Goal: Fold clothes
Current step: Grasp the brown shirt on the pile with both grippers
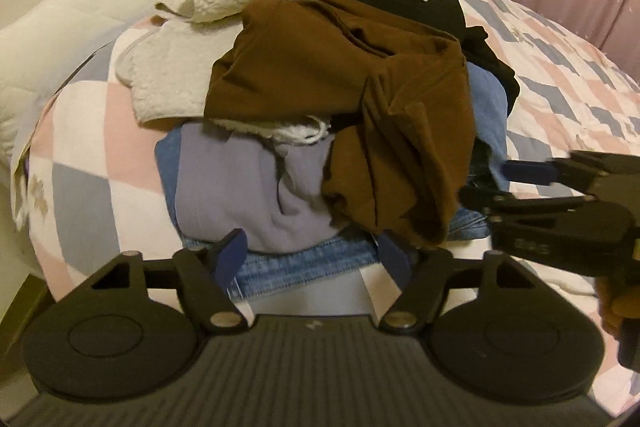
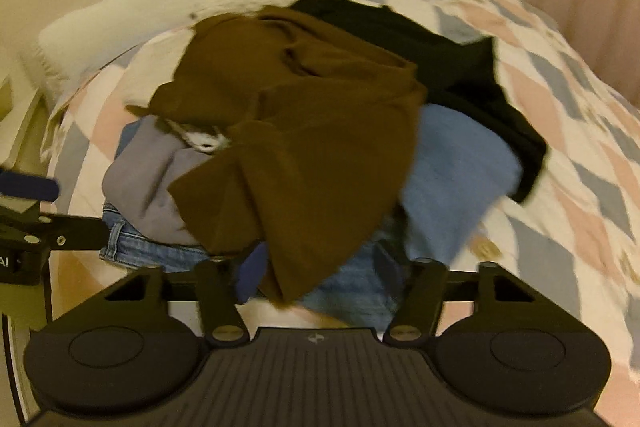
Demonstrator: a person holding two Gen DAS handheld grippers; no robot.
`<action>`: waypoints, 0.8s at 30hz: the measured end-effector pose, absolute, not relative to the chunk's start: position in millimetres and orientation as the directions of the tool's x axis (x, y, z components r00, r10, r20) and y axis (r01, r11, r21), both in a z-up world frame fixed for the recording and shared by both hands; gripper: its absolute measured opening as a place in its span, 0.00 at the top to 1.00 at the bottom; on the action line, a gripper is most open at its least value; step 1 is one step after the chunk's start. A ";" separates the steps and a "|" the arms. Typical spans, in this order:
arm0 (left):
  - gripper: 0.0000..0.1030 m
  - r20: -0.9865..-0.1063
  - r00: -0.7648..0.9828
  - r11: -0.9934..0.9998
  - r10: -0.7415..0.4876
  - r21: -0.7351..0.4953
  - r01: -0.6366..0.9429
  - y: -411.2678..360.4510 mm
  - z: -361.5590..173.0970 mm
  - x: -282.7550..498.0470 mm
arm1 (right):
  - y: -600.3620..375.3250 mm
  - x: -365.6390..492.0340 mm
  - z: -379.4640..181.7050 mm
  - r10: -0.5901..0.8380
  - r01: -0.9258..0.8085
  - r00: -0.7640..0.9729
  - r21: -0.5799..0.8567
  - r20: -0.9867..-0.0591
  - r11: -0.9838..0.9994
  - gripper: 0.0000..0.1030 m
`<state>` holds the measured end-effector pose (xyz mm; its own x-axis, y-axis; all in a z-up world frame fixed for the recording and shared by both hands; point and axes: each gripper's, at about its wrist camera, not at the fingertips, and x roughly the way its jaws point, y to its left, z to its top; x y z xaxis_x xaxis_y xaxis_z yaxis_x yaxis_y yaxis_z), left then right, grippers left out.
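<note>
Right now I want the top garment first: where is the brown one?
The brown garment crowns the pile mid-bed in both views, draped over the grey top and jeans, with the black garment behind.

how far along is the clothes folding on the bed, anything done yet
Done: nothing looks folded. The crumpled brown garment tops a heap with the grey-lilac top, blue denim jeans, light blue garment and black garment on the checked quilt.
In hand: nothing gripped. The left gripper and right gripper stand open at the near edge; brown cloth hangs between the right's fingers.
Left: all the folding.
</note>
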<state>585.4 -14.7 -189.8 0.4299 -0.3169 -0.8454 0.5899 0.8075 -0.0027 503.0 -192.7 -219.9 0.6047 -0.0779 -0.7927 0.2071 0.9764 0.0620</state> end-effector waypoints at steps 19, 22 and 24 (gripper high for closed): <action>0.53 -0.826 0.343 0.698 -0.446 -0.081 0.712 -76.4 -210.2 622.0 | -271.3 467.0 -231.6 -0.051 0.487 0.661 0.376 -0.749 0.789 0.96; 0.53 -0.810 0.301 0.662 -0.503 -0.137 0.737 -93.1 -207.5 620.1 | -279.4 454.2 -231.8 -0.029 0.508 0.670 0.429 -0.742 0.747 0.96; 0.51 -0.794 0.265 0.630 -0.547 -0.182 0.755 -102.9 -202.5 616.1 | -279.1 454.3 -230.7 -0.016 0.496 0.677 0.441 -0.736 0.748 0.96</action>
<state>616.1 -102.9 -202.5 0.2648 -0.5465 -0.7945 0.7548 0.6302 -0.1820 454.3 -279.1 -230.7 0.6771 -0.0156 -0.7357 0.4963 0.7478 0.4409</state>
